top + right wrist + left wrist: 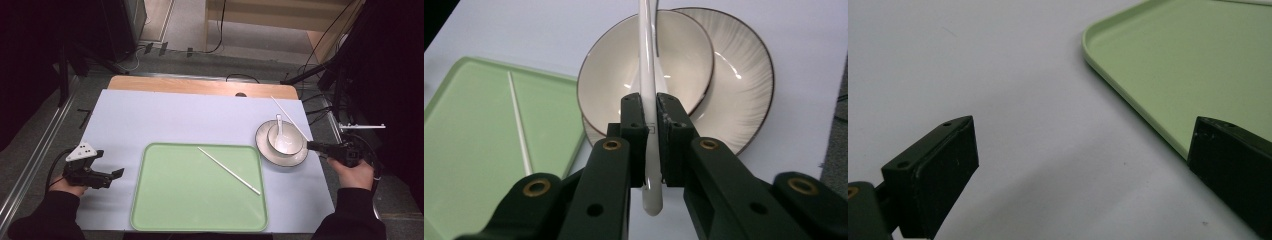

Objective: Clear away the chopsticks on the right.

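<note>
My right gripper [311,145] [649,107] is shut on a white chopstick [287,114] [647,50], near its rounded end. The stick slants up and away over a white bowl [287,142] [609,80] that sits on a dark-rimmed white plate [265,150] [744,75]. A white spoon [279,124] rests in the bowl. A second white chopstick [229,170] [519,120] lies slantwise on the green tray [165,200] [464,165]. My left gripper [116,174] [1083,170] stands open and empty, just left of the tray's [1148,75] edge.
A pale mat [165,115] covers the wooden table [200,86]. Cables and dark stands crowd the floor at the far side and the right [320,100]. The table's right edge runs close beside the plate.
</note>
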Available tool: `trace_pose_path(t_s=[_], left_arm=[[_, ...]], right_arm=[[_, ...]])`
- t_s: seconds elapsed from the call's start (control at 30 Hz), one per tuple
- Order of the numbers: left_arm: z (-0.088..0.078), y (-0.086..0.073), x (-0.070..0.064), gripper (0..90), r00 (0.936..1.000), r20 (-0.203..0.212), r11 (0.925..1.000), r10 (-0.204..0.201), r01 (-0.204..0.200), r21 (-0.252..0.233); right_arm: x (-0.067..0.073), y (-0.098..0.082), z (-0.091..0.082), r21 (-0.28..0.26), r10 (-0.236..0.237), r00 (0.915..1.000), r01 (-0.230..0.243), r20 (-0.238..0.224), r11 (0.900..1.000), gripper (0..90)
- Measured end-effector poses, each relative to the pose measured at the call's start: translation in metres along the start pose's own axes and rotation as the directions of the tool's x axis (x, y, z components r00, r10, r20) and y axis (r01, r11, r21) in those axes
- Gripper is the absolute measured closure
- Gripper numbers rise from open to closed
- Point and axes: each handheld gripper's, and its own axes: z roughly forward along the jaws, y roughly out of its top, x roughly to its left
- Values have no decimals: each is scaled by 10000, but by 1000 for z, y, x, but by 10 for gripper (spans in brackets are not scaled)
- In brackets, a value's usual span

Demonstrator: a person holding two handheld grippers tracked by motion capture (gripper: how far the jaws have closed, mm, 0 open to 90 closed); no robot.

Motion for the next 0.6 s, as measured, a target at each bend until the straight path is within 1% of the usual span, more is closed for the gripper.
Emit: trace_pose_path(t_s=[0.13, 0.17, 0.2, 0.27, 0.3, 0.43, 0.5, 0.6], left_arm=[[-2, 0, -1, 0, 10000, -1, 10000, 39, -39, -67], [-2, 0, -1, 0, 10000, 28, 10000, 56, -56, -52], [-2, 0, -1, 0, 10000, 28, 10000, 56, -56, -52], [-1, 1, -2, 0, 9999, 19, 9999, 124, -124, 3], [-1, 1, -2, 0, 9999, 49, 9999, 118, -118, -30], [-1, 0, -2, 0, 10000, 23, 10000, 86, -86, -13], [-1, 0, -1, 0, 10000, 14, 10000, 57, -57, -33], [-1, 0, 0, 0, 10000, 16, 10000, 80, -80, -3]], right_arm=[[10, -3, -1, -14, -131, 9998, 131, -134, 9999, 842], [15, -4, 0, 14, -205, 9995, 206, -242, 9998, 842], [15, -4, 0, 14, -205, 9995, 206, -242, 9998, 842], [21, -5, 2, 98, -300, 9991, 303, -286, 9995, 842], [27, -6, 3, 143, -383, 9984, 389, -408, 9991, 842], [35, -7, 4, 176, -507, 9975, 516, -495, 9985, 842], [42, -8, 7, 245, -605, 9961, 621, -649, 9978, 842], [49, -9, 8, 320, -711, 9943, 738, -791, 9968, 842]])
